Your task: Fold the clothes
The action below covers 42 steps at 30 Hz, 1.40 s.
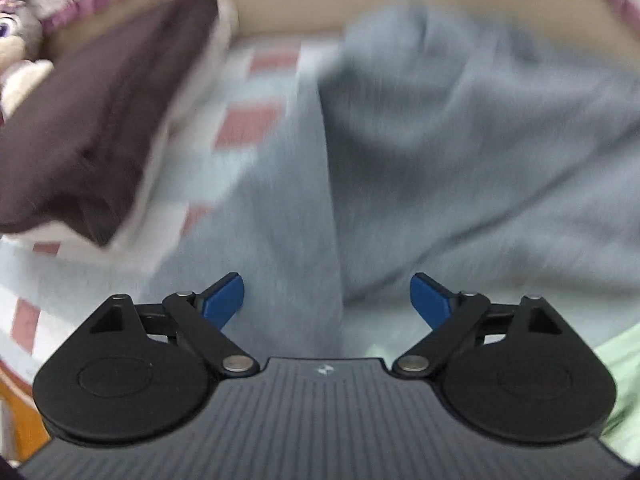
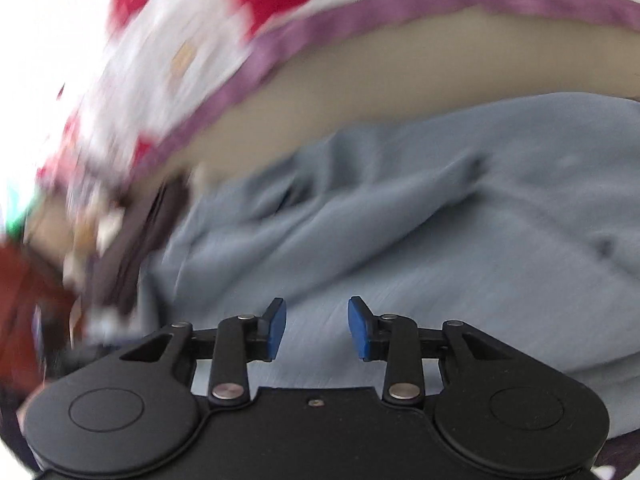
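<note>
The grey-blue garment [image 1: 440, 140] lay rumpled on the bed, over a checked sheet [image 1: 248, 128], with a folded dark brown garment [image 1: 92, 120] beside it on the left and a patterned cover with a purple edge [image 2: 360, 12] behind. The left hand-held gripper [image 1: 326, 300] hovered low over the grey-blue cloth with its jaws wide apart and nothing between them; the right hand-held gripper [image 2: 316, 328] also stood apart, empty, above the same garment. Both views were blurred, so how far the folding had got could not be judged. Any fold would go best with the cloth smoothed flat and each gripper pinching an edge or corner, lifting evenly
</note>
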### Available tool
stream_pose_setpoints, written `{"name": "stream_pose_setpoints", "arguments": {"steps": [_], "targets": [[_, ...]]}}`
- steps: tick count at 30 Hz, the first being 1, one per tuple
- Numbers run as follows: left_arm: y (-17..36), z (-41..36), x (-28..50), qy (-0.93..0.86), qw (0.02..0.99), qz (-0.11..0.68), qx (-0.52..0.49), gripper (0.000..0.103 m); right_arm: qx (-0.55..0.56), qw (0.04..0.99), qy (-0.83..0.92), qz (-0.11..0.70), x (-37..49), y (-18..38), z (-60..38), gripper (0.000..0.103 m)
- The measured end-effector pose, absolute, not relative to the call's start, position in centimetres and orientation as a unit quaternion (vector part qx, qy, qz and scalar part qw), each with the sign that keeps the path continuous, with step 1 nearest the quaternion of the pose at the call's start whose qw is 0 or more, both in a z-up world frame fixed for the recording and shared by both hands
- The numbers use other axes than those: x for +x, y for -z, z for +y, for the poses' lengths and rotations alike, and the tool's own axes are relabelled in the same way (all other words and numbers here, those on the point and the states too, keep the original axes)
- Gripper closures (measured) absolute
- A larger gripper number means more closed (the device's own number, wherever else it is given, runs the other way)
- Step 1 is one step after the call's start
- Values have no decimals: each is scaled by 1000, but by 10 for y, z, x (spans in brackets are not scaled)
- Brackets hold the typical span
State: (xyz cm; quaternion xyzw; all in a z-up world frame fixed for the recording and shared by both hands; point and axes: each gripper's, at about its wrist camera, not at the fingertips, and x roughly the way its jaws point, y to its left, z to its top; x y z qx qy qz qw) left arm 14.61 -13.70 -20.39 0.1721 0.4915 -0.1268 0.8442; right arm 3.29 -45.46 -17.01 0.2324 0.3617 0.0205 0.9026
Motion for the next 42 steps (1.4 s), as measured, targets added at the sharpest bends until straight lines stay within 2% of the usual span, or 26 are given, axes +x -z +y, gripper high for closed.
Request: {"name": "stream_pose_setpoints", "arguments": {"steps": [2,3,4,6,7,8,13,19,24,25,26,28,34,37,42], "targets": [[215,-142,148,101,837,485,234,14,186,903,-53,383,38,175,-423,63],[215,-141,148,93,840,476,242,21,163,902,-69,393,40,178,-407,63],[209,-136,148,88,851,463,231,42,140,901,-86,403,42,181,-392,63],[197,-125,149,80,872,436,207,53,93,896,-119,418,47,185,-361,61],[192,-120,149,76,882,422,195,72,76,899,-137,409,48,185,-348,58],[183,-112,149,70,895,405,174,86,65,900,-151,404,49,184,-338,51],[138,-62,144,12,951,303,56,86,-16,903,-163,397,56,185,-306,39],[130,-43,150,-3,955,296,17,87,-48,887,-125,442,85,220,-304,39],[112,-47,132,3,980,194,29,84,122,875,-116,454,86,218,-339,39],[108,-46,126,3,984,178,26,80,157,871,-129,448,80,213,-348,39],[105,-45,123,-1,985,172,22,71,176,867,-143,444,74,207,-356,39],[108,-42,126,-17,980,196,19,60,188,865,-166,434,62,192,-369,39],[155,-3,170,-48,911,404,-66,60,163,910,-140,354,49,156,-396,39],[159,11,172,-48,903,412,-116,60,150,914,-82,367,69,165,-393,39],[152,11,166,-44,915,382,-122,60,60,909,-86,403,92,187,-378,40]]}}
